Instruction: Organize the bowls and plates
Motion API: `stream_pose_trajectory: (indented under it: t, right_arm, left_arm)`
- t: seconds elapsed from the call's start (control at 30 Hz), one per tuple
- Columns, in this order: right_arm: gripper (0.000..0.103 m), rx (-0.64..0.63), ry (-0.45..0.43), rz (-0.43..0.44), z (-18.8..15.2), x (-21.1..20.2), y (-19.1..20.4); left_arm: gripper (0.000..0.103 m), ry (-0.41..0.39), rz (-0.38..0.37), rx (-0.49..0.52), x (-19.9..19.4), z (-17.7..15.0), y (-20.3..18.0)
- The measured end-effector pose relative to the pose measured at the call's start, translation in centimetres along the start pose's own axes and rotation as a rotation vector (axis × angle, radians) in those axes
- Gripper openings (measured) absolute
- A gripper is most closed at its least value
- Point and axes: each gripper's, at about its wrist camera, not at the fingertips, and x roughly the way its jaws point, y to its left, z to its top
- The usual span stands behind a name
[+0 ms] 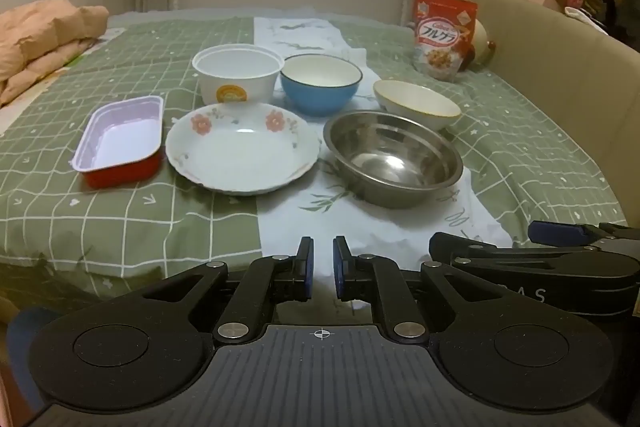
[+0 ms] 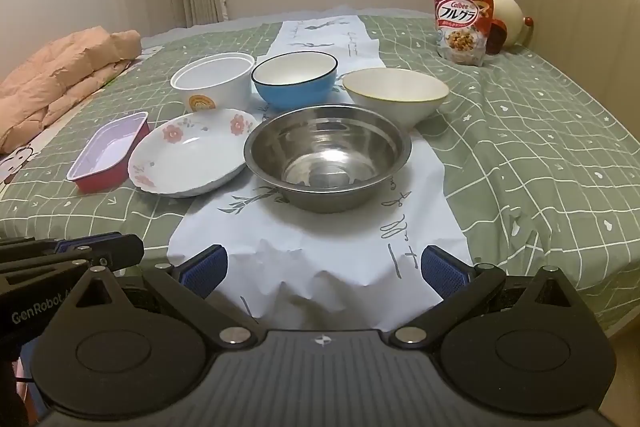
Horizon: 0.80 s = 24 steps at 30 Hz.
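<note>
On the bed lie a steel bowl (image 2: pixel 327 158), a floral white plate (image 2: pixel 191 151), a blue bowl (image 2: pixel 295 84), a cream bowl (image 2: pixel 395 94), a white paper bowl (image 2: pixel 212 80) and a red rectangular dish (image 2: pixel 109 151). They also show in the left wrist view: steel bowl (image 1: pixel 393 157), plate (image 1: pixel 242 147), blue bowl (image 1: pixel 320 83), cream bowl (image 1: pixel 416 103), paper bowl (image 1: pixel 237 71), red dish (image 1: pixel 122 141). My left gripper (image 1: pixel 322 267) is nearly shut and empty, short of the dishes. My right gripper (image 2: pixel 324 271) is open and empty, in front of the steel bowl.
A green checked bedspread (image 2: pixel 540 147) with a white paper runner (image 2: pixel 320 251) lies under the dishes. A cereal bag (image 2: pixel 462 17) stands at the back right by the beige headboard (image 2: pixel 580 39). A peach quilt (image 2: pixel 60 83) lies at the left.
</note>
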Motion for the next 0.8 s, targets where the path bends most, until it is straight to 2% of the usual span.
stream_pose_trajectory:
  t: [0.8]
  right_arm:
    - [0.103,0.003,-0.012,0.007,0.57,-0.41,0.21]
  left_arm:
    - [0.013,0.002,-0.001,-0.006,-0.10,0.10,0.19]
